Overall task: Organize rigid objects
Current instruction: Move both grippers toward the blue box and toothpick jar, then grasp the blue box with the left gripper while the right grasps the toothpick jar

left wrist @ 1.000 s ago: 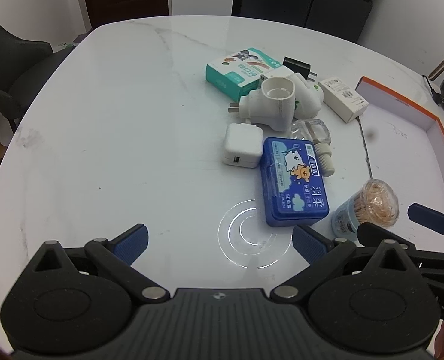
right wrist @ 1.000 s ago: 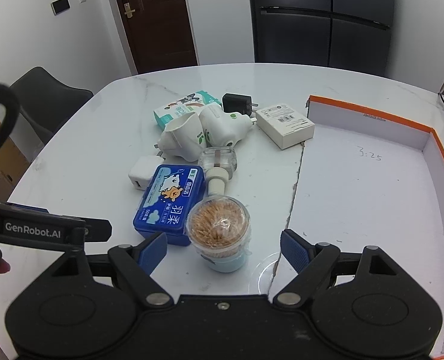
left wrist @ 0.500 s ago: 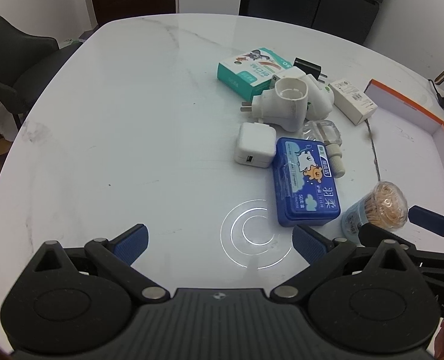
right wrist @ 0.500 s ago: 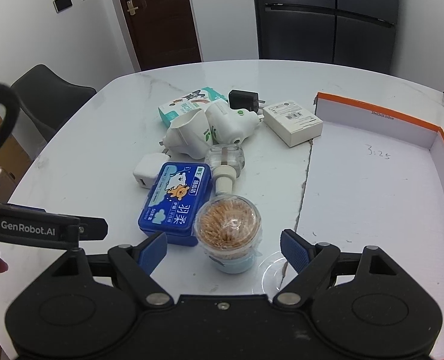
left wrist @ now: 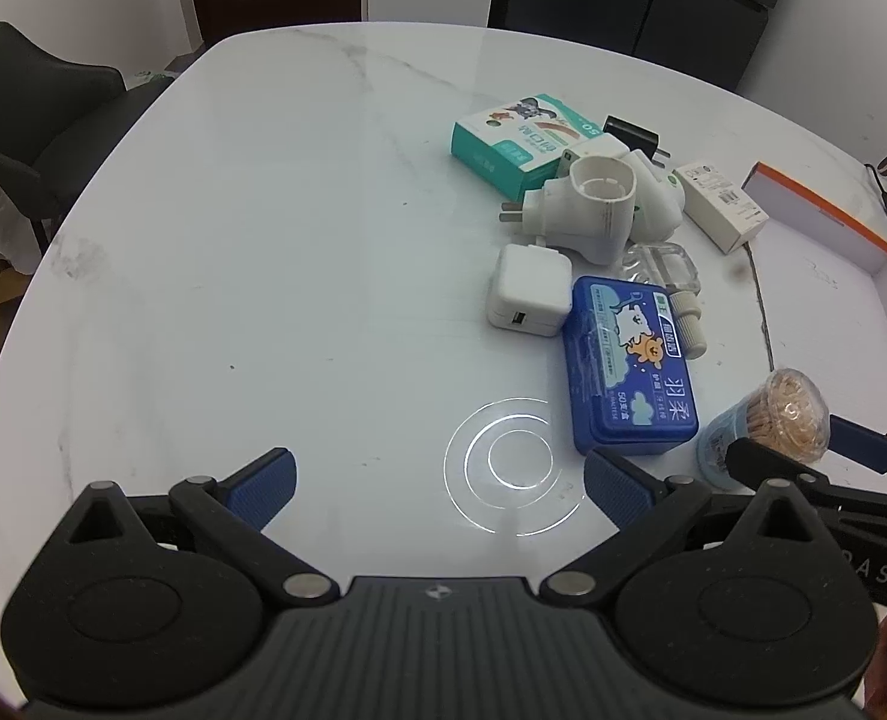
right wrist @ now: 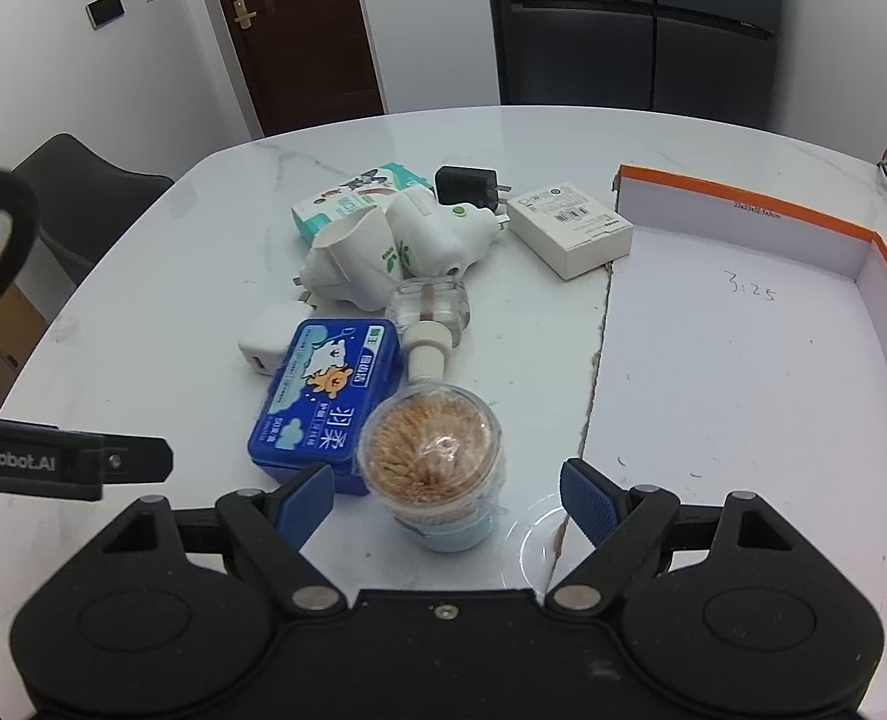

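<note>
Blue-padded right gripper (right wrist: 443, 501) had closed in on the toothpick jar (right wrist: 432, 463) — jaws spread, not touching. Left gripper (left wrist: 437, 480) hovered agape over bare table (left wrist: 263, 276) — blue case (right wrist: 323, 399) beside the jar, orange-rimmed box (right wrist: 743, 360) to its right.

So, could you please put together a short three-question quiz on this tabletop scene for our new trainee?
1. True or false: the right gripper is shut on the toothpick jar.
2. Which item touches the blue case on its left? A) white USB charger B) black plug C) white carton
3. Fill in: the orange-rimmed tray holds ____ objects.

Key: 1 false, its jaws stand open around the jar; 2 A; 3 no.
</note>
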